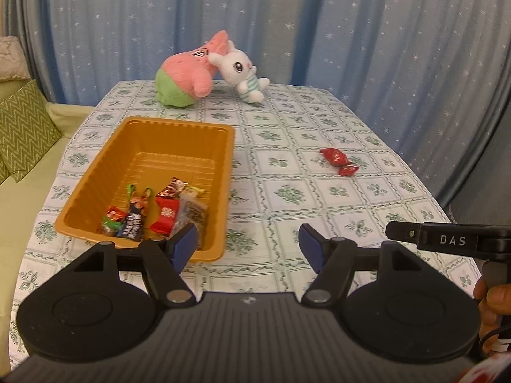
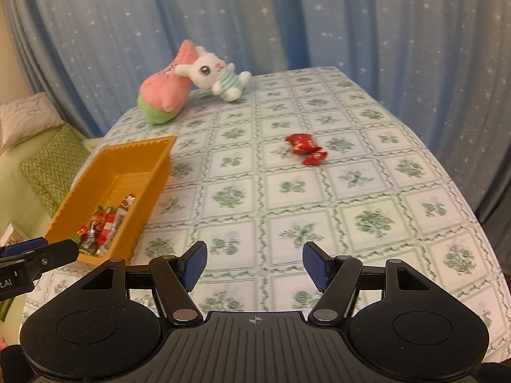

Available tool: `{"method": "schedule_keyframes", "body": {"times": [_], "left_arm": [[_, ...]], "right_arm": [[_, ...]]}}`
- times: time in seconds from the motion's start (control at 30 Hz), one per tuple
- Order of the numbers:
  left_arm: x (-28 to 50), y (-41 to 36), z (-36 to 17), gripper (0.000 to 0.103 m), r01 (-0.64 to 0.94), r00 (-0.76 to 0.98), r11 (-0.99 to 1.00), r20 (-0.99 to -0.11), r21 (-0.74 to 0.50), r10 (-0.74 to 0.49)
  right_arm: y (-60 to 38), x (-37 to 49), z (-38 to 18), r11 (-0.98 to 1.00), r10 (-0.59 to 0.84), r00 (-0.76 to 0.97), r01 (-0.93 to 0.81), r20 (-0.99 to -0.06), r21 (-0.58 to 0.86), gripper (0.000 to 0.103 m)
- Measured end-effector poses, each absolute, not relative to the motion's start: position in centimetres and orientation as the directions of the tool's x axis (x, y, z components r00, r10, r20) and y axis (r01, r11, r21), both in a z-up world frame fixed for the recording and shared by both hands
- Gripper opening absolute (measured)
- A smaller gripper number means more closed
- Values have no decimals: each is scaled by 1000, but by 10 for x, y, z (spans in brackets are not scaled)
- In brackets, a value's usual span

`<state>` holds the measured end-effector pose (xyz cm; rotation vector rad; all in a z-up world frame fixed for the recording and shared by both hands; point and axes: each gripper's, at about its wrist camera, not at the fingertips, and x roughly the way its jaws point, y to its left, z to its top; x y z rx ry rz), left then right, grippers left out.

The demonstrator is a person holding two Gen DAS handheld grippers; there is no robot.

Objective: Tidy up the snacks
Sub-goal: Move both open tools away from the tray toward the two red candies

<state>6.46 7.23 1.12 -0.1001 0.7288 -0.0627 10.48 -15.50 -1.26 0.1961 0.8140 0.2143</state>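
- Blue star-print curtains [image 1: 351, 32] hang behind a table [image 1: 287, 191] covered in a white cloth with green floral squares.
- Left gripper [image 1: 247, 245] hovers low over the near edge of the table, its 2 blue-padded fingers spread apart with nothing between them; its left finger sits in front of the near right corner of the orange tray [image 1: 95, 185].
- Right gripper [image 2: 254, 265] is likewise spread wide and holds nothing, poised over bare cloth to the right of the tray [image 2: 150, 172].
- Inside the tray, several wrapped snacks [image 1: 159, 214] are bunched at the near end: red, green, black and clear wrappers, some overlapping; the far end shows bare ribbed plastic.
- 2 red wrapped candies [image 2: 306, 148] lie on the cloth well apart from the tray, toward the right side of the table, just beside each other and possibly touching.
- At the far edge, a pink and green plush [image 1: 185, 76] leans against a white bunny plush [image 1: 242, 70] in a striped outfit; they touch.
- Off the table's left side, a green zigzag cushion [image 1: 22, 134] rests on a pale green sofa [image 1: 19, 207].
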Motion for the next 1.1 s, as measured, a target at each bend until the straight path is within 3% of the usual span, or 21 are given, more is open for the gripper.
{"method": "schedule_keyframes", "body": {"times": [1.1], "left_arm": [[115,1,-3,68,142,706,985,-687,-103,-174]], "right_arm": [[-229,129,-34,964,179,682,23,-709,266,66]]}}
